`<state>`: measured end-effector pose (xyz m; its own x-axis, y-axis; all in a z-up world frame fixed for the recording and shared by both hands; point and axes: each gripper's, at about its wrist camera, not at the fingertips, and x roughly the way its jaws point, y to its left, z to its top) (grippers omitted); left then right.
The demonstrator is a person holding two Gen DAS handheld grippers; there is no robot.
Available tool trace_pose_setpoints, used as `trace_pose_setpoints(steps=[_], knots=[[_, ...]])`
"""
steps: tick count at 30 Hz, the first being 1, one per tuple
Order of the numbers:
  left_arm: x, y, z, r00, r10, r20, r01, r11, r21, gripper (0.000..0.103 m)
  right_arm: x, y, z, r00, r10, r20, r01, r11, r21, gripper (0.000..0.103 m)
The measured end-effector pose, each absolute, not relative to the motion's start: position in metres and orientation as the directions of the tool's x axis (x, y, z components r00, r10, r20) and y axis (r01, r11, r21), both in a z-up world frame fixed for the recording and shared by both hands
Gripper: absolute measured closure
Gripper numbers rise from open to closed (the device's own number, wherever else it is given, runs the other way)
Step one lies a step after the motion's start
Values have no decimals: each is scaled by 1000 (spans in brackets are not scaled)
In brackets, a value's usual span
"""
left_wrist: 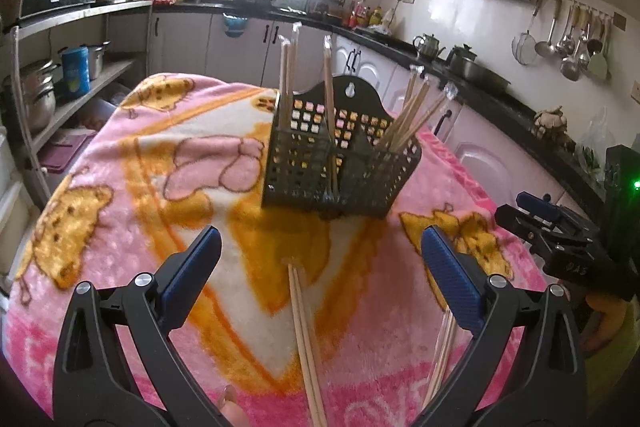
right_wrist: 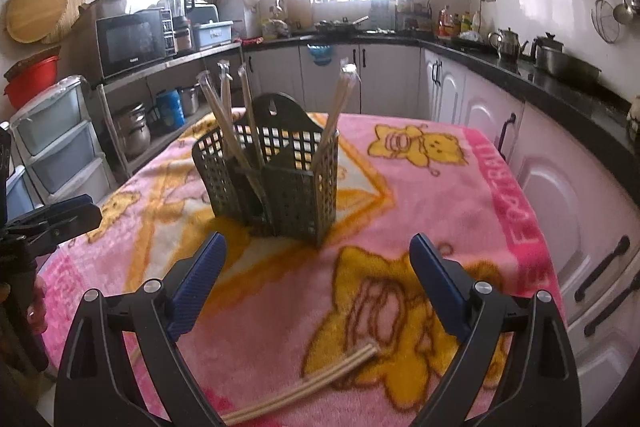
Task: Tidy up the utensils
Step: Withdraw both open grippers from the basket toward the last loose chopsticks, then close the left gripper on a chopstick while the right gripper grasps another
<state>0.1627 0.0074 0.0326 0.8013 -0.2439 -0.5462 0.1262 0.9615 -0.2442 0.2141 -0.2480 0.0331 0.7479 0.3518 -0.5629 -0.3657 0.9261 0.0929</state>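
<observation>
Left wrist view: left gripper [left_wrist: 320, 263] w/ jaws spread wide, holding nothing, hovering over pink cartoon blanket [left_wrist: 120, 187]. A chopstick pair [left_wrist: 306, 339] lies flat on blanket btwn the fingers, running near-to-far; a second wrapped pair [left_wrist: 442, 355] lies by the right finger. Black perforated utensil holder [left_wrist: 340, 167] stands upright farther on, centre of blanket, several wrapped chopsticks standing in its compartments. Right gripper [left_wrist: 536, 219] shows at far right edge, jaws apart. Right wrist view: right gripper [right_wrist: 318, 271] jaws wide apart, empty. Holder [right_wrist: 276, 183] just beyond, chopsticks leaning inside. One pair [right_wrist: 304, 385] lies on blanket [right_wrist: 440, 187] near cam, btwn fingers. Left gripper [right_wrist: 60, 217] at left edge.
</observation>
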Motion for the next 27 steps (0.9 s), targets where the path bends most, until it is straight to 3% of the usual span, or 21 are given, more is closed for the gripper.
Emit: trace_pose_setpoints(steps=[13,27], knots=[[169,-21,0,743,-300,-599,183,951,-249,12,198,-277,1,722,295,-626,-293,950,109,13],[184,-29,-26,650,-278,-707,184,961,-208,11,193,-300,-31,673,284,-683,-243,957,159,13]])
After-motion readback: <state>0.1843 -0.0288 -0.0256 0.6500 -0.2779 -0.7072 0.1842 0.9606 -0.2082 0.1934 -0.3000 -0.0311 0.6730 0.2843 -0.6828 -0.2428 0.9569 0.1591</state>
